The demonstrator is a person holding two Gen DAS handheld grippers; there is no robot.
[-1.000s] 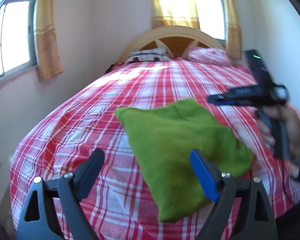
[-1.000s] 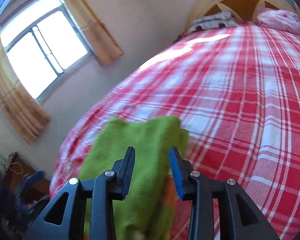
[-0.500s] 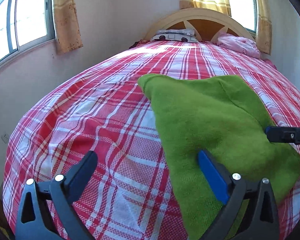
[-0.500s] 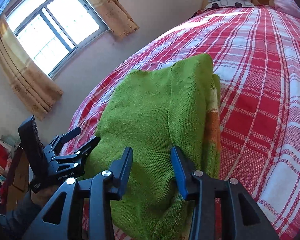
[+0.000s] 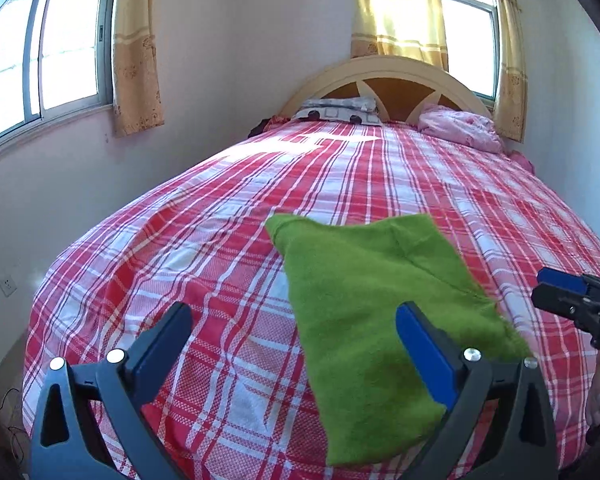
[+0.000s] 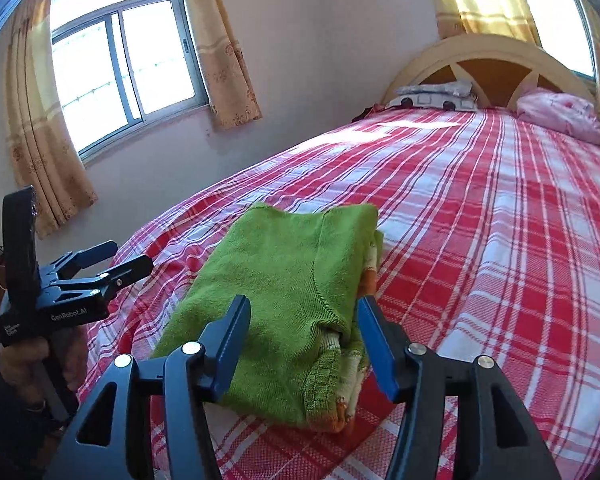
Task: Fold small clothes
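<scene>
Withdrawn right gripper point(image 6: 304, 340), folded sweater point(image 6: 283, 292) on plaid bed point(image 6: 480, 240)

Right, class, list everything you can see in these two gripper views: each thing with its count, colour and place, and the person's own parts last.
Folded garment: one, green with orange and white underneath, on the near part of the bed.
Bedspread: one, red and white check, covering the bed.
Headboard: one, cream arch with brown panels, at the far end.
Pillow: one, grey and white print, left by the headboard.
Pink bundle: one, right by the headboard.
Windows: two, left wall and behind the headboard.
Curtains: tan, beside the windows.
Wall socket: one, white, low left.
Left gripper: open, empty.
Right gripper: jaws opening around the garment's end.
</scene>
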